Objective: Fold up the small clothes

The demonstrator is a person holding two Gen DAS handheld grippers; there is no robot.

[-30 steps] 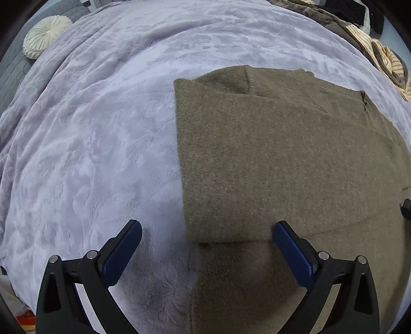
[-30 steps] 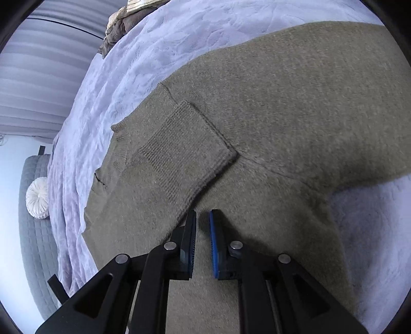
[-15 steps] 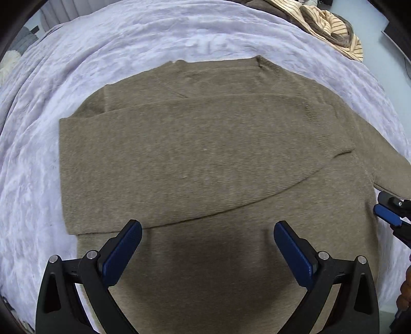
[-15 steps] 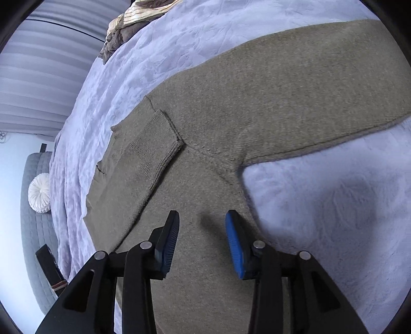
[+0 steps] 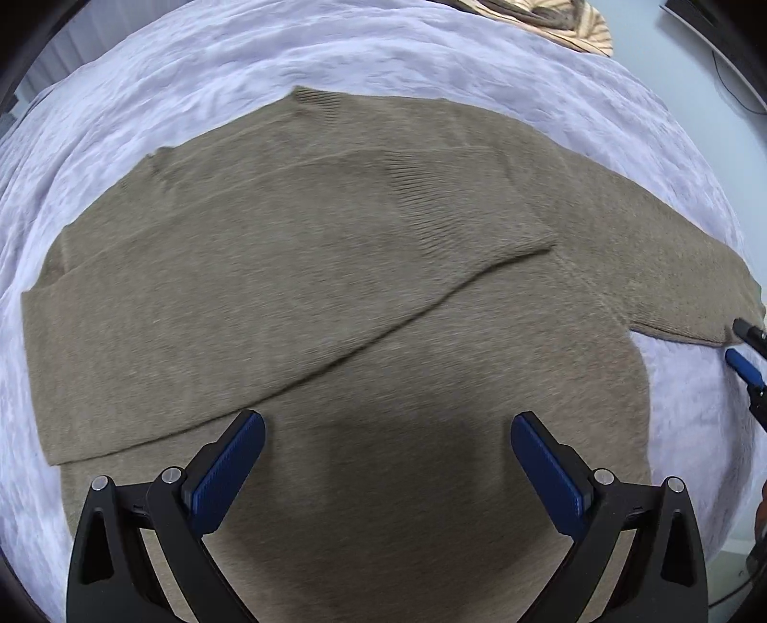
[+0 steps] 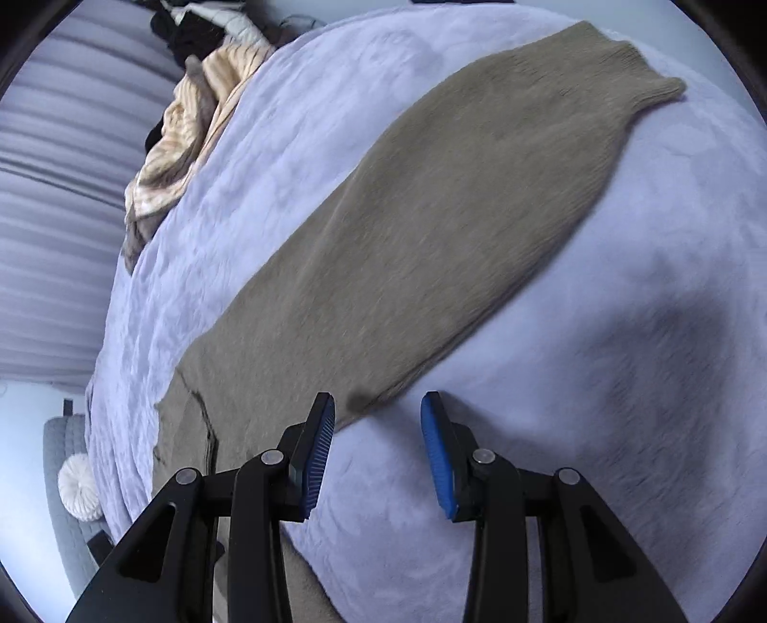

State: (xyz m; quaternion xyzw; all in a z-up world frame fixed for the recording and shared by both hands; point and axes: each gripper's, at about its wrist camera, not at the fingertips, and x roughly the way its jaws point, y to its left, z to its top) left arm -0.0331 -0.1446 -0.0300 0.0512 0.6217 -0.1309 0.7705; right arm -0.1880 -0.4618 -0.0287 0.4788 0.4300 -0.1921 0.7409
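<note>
An olive knit sweater lies flat on the lilac bedspread, one sleeve folded across its body. My left gripper is open and empty, hovering over the sweater's lower body. The other sleeve stretches out straight across the bedspread in the right wrist view, cuff at the far end. My right gripper is open and empty just above that sleeve's near edge close to the armpit. Its fingertips show at the right edge of the left wrist view.
A pile of striped tan and dark clothes lies at the far side of the bed, also showing in the left wrist view. A round white cushion rests on a grey seat beside the bed.
My right gripper opened and moved off the sweater body out to the straight sleeve. My left gripper swung right from the sweater's left edge to over its middle, staying open.
</note>
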